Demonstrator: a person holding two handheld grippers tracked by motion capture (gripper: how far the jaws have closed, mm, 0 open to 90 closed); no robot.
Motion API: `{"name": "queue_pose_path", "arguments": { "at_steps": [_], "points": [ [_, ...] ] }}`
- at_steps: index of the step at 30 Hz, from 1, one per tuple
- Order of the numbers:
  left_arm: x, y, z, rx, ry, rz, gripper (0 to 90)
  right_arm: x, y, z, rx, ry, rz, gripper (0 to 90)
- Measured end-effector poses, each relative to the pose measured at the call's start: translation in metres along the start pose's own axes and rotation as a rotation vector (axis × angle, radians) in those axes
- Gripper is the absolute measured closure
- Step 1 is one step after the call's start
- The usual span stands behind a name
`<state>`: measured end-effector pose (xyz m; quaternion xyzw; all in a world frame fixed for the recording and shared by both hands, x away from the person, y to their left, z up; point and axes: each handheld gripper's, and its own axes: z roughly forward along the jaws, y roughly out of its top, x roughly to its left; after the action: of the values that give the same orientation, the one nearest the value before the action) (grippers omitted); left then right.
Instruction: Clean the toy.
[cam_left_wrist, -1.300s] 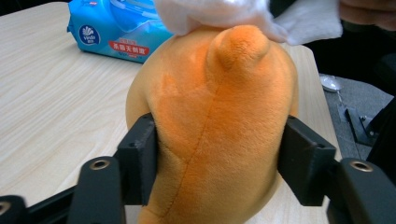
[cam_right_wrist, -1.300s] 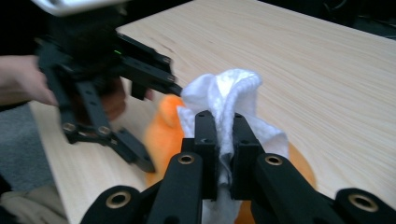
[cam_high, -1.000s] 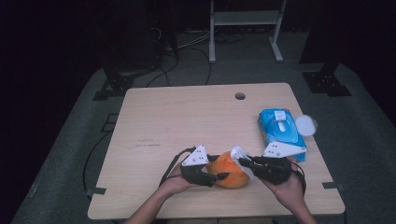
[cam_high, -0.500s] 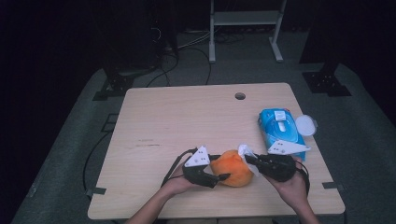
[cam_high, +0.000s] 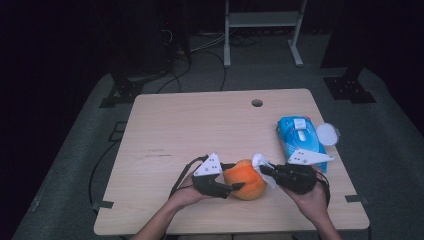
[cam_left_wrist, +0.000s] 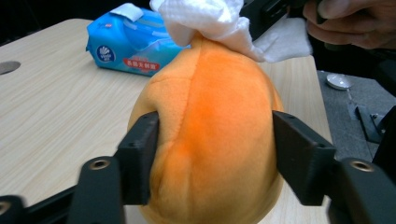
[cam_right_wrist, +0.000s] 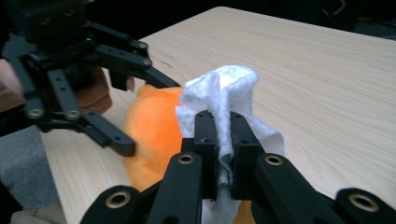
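L gripper (cam_high: 235, 186) jaws just opening, flanking orange plush (cam_high: 245, 179); R gripper (cam_high: 261, 169) clamps white wipe (cam_high: 261, 162). Pack (cam_high: 299, 137) label unreadable; desk (cam_high: 200, 125) far half open.

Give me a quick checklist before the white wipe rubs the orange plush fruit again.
1. Right tool shut on the crumpled white tissue wipe: ok.
2. Wipe touches the soft orange plush fruit: ok.
3. Left tool gripping the fruit firmly: not ok; its jaws have just been opening, pads barely at its sides.
4. Fruit resting on the light wooden table: ok.
5. Blue wet-wipe packet out of the way: ok.
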<state>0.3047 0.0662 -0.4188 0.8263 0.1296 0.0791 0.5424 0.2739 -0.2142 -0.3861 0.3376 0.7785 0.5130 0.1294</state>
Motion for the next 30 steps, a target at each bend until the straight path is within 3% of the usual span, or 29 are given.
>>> {"name": "queue_pose_path", "arguments": {
  "at_steps": [4,6,10,14,16,20,22,25,30],
  "points": [
    [0.008,-0.009,0.006,0.028,0.017,-0.054,12.2,-0.004,-0.002,0.001,0.014,-0.032,0.002,83.6],
    [0.009,-0.012,0.008,0.016,-0.013,-0.073,16.5,-0.006,-0.003,0.0,0.012,-0.032,0.006,83.6],
    [0.004,-0.01,0.009,0.014,0.001,-0.059,29.4,0.007,-0.002,0.002,0.011,-0.007,-0.023,83.6],
    [0.005,-0.012,0.008,0.013,0.009,-0.076,31.7,0.024,-0.001,0.01,0.028,0.038,-0.074,83.6],
    [0.006,-0.012,0.008,0.01,0.006,-0.086,32.2,0.028,0.0,0.01,0.034,0.028,-0.101,83.6],
    [0.003,-0.013,0.01,0.006,-0.02,-0.067,32.3,0.014,0.003,0.002,0.012,-0.047,-0.081,83.5],
    [0.002,-0.012,0.011,0.004,-0.032,-0.058,31.3,0.005,0.001,-0.002,0.011,-0.059,-0.051,83.4],
    [0.001,-0.011,0.013,-0.001,-0.04,-0.046,27.3,0.001,-0.002,-0.003,0.021,-0.086,-0.055,82.4],
    [-0.003,-0.015,0.016,0.009,-0.058,-0.027,28.5,0.002,-0.003,0.001,0.036,-0.07,-0.056,78.3]
  ]
}}
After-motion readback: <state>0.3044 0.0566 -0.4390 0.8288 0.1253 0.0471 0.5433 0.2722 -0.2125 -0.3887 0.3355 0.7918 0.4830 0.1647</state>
